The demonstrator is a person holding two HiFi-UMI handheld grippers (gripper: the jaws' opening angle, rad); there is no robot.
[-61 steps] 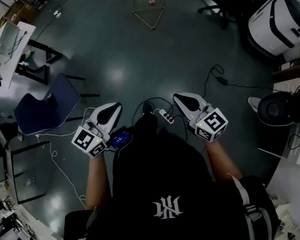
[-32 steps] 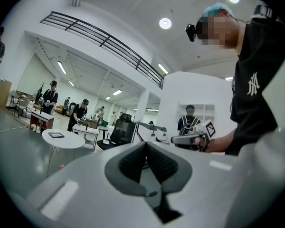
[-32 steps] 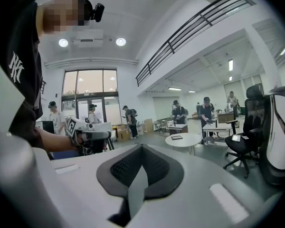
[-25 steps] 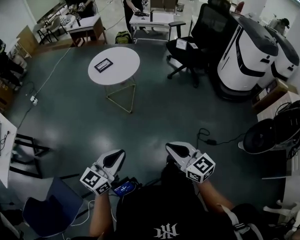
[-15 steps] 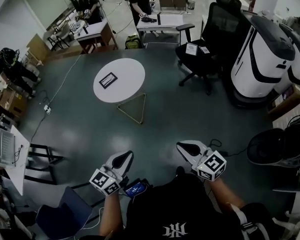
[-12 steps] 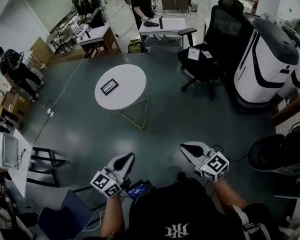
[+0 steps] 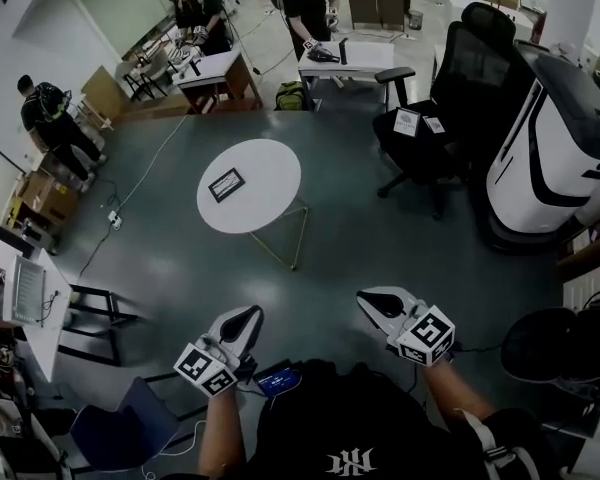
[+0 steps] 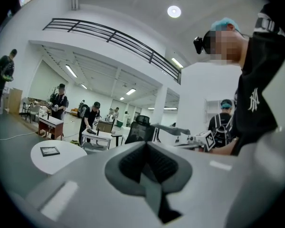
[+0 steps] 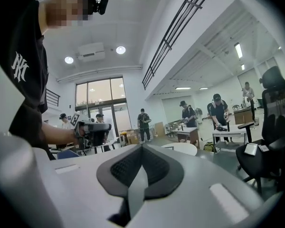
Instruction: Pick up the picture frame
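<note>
A small dark picture frame point(image 7: 226, 184) lies flat on a round white table point(image 7: 265, 193) in the middle of the room; the left gripper view shows the frame point(image 8: 50, 151) on the table point(image 8: 61, 156) at the left. My left gripper point(image 7: 245, 318) and right gripper point(image 7: 372, 300) hover over the floor well short of the table, both shut and holding nothing. The right gripper view shows only a sliver of the table point(image 9: 183, 147) behind my shut jaws.
A black office chair point(image 7: 450, 108) and a big white machine point(image 7: 555, 138) stand to the right. Desks with several people point(image 7: 315, 13) are behind the table. A blue chair point(image 7: 125, 433) and a desk with a laptop point(image 7: 25, 293) are at the left. Cables run across the floor.
The head view has swung up from the floor to the room. The round table with the frame has come closer, and both grippers have travelled forward together, still shut.
</note>
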